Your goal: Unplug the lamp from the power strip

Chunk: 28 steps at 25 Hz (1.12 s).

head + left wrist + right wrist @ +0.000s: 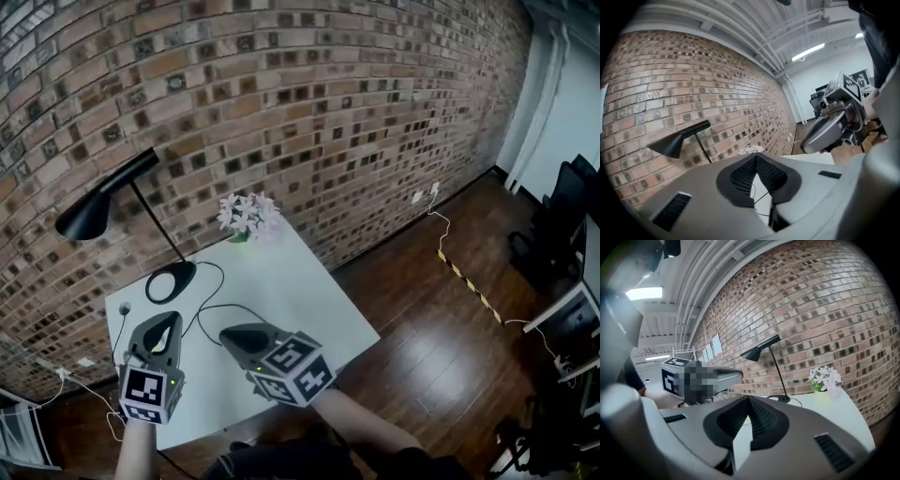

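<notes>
Both grippers are low over the near part of the white table (309,291). The left gripper (169,321) has its jaws shut tight, with nothing in them. The right gripper (231,334) is just beside it. Its jaws are pressed together too, and it holds nothing.

A thin black cord (221,306) lies on the table just past the gripper tips. It loops back to the lamp and slips out of sight behind the grippers.

The black lamp (86,217) stands farther back on the left side of the table, apart from both grippers. Its round base (170,281) sits flat on the table, and its shade leans out to the left.

Farther still, at the back edge of the table, a little green pot (239,236) holds pink and white flowers (249,214).

Behind it all is a brick wall (309,103)
</notes>
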Tool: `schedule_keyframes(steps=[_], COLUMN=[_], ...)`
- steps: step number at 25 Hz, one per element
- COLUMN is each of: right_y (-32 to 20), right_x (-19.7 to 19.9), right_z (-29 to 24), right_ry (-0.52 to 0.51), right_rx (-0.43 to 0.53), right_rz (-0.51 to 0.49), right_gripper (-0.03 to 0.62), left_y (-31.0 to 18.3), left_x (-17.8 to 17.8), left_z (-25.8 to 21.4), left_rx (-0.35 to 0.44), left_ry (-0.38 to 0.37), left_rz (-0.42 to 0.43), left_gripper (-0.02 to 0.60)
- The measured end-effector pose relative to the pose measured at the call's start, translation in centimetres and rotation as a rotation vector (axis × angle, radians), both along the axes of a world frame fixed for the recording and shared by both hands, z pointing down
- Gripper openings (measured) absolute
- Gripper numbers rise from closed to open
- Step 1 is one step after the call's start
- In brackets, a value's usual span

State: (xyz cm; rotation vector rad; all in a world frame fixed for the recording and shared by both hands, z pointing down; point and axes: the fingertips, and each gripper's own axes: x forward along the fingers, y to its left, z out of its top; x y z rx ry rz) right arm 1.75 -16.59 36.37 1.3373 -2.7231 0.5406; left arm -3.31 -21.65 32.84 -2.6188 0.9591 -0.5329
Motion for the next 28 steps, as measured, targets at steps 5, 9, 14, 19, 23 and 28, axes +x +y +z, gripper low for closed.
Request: schedule_keyframes(steps=[5,9,14,19,23,28], right_y=[2.3,4.4,7.2,9.5,11.4,11.8], right_x=[4.5,9.2,14.6,18.6,20.7,20.9], right_z=[0.8,1.6,3.0,3.8,3.7,2.7], right_ry=[0.006,-0.012,-0.029,-0.061,-0.046,0.009], right_rx=[-0.015,-0.04,-0.079,-0.098,-0.123,-0.133], right_rz=[0.045,0.116,0.233,0.359,0.469,0.507], right_gripper=[0.003,0.003,0.003,0.002,0.002,0.002], left_y=[2.7,4.2,6.4,8.6,10.0,10.7], left_x=[6.0,10.3,16.0,20.1,23.1,25.2], left_z=[1.0,1.2,1.7,2.0,2.4,3.3], left_rx=[-0.063,-0.088,-0.094,-0.025,-0.082,-0.18], left_ry=[0.028,0.048,0.057,0.035,0.04,0.061], left_rz=[0.081,0.127,0.223,0.339,0.436,0.553], left_gripper=[-0.006,-0.006,-0.006,-0.006,-0.006,-0.006])
